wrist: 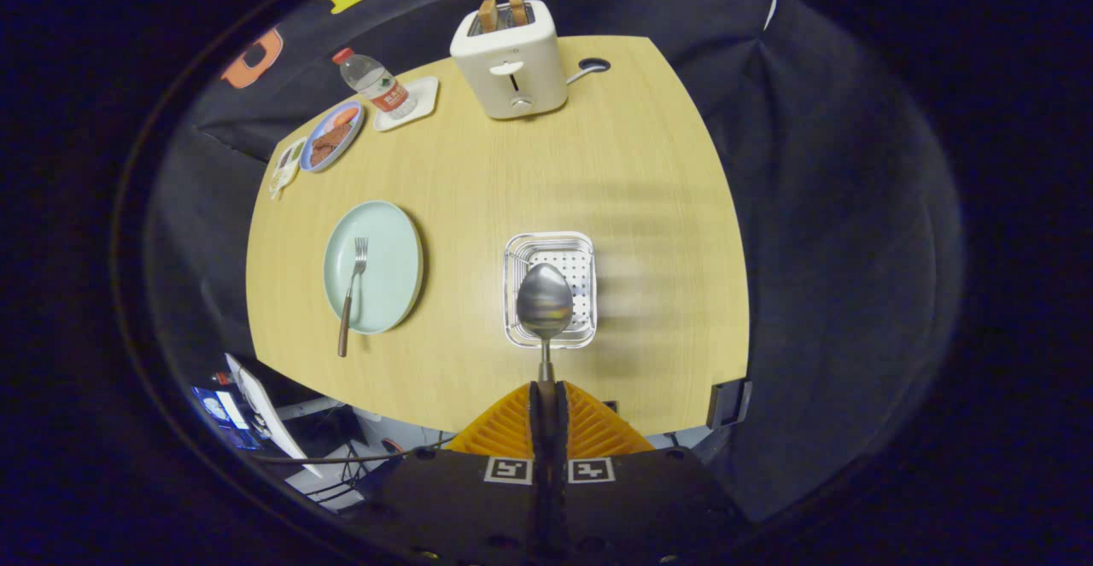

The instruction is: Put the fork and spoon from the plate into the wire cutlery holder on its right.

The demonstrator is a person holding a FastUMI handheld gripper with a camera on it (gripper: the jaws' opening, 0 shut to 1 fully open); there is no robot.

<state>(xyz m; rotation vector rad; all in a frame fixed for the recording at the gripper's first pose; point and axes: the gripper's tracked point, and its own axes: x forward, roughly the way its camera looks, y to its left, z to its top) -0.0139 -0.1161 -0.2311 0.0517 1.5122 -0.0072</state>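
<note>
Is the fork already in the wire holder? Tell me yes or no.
No, the fork lies on the plate, left of the wire holder, while the gripper is shut on the spoon.

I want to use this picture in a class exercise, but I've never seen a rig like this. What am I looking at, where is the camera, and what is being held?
The camera rides on a hand-held gripper that a person carries; it looks forward along the two fingers, down onto a wooden table. The fingers are shut on a spoon, with its bowl over a wire cutlery holder. To the holder's left is a pale green plate with a fork on it. Farther back stand a toaster, a water bottle and a small blue plate of food.
</note>
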